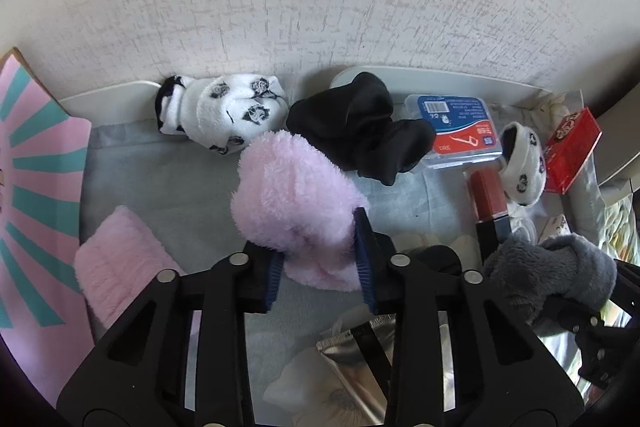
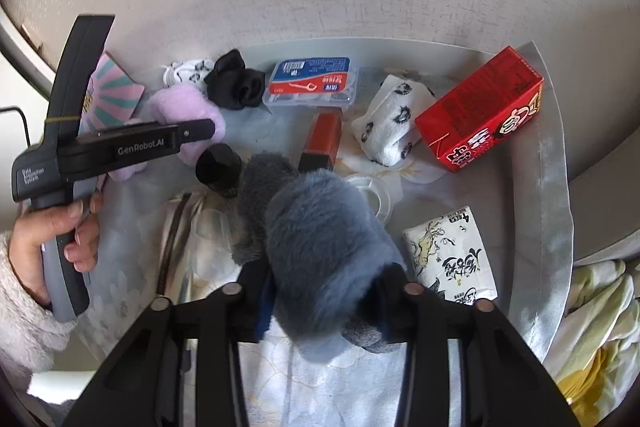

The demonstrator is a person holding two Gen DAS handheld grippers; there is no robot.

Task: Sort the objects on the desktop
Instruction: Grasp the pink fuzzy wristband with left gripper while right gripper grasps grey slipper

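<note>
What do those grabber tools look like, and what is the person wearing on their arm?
Each grabber is black plastic with shiny round bolts and dark blue ribbed pads on its fingers. The left grabber has a grey handle, a tall black fin, and white words on its side reading GenRobot.AI. A thin black cable trails behind it. The person's sleeve is fluffy and pale.

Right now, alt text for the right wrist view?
Right gripper shut on a fluffy blue-grey sock over a cluttered cloth. Behind it lie a red carton, floss box and patterned white sock; left, a hand holds the other gripper.
</note>
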